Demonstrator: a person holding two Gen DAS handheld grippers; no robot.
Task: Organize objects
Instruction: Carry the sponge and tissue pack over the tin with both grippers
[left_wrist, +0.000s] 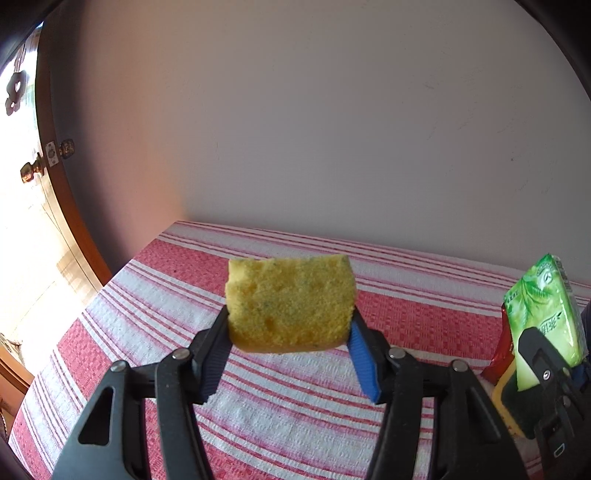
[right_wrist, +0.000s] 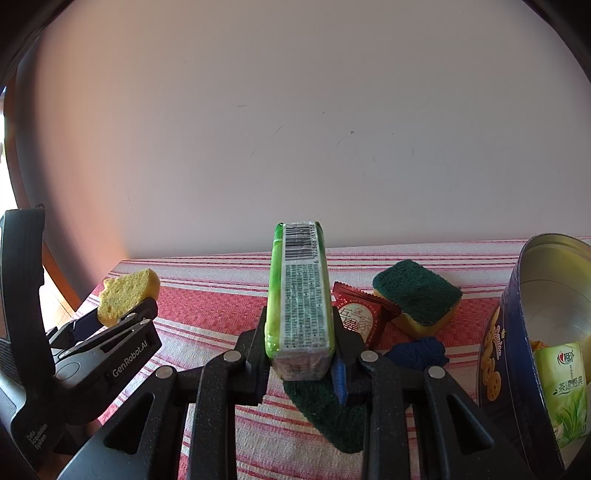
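Note:
My left gripper (left_wrist: 290, 323) is shut on a yellow sponge (left_wrist: 291, 302), which hangs above the red and white striped tablecloth (left_wrist: 280, 417). The right wrist view shows the same sponge (right_wrist: 125, 291) in the left gripper (right_wrist: 120, 315) at the far left. My right gripper (right_wrist: 301, 332) is shut on a green tissue pack (right_wrist: 301, 295), held upright with its barcode side facing the camera. In the left wrist view that pack (left_wrist: 543, 302) and the right gripper (left_wrist: 546, 358) sit at the right edge.
On the cloth lie a green-topped yellow sponge (right_wrist: 417, 295), a red sachet (right_wrist: 360, 314), a crumpled blue item (right_wrist: 417, 352) and a flat green scouring pad (right_wrist: 325, 413). A blue round tin (right_wrist: 513, 332) at the right holds another green tissue pack (right_wrist: 565, 391). A wall stands behind the table.

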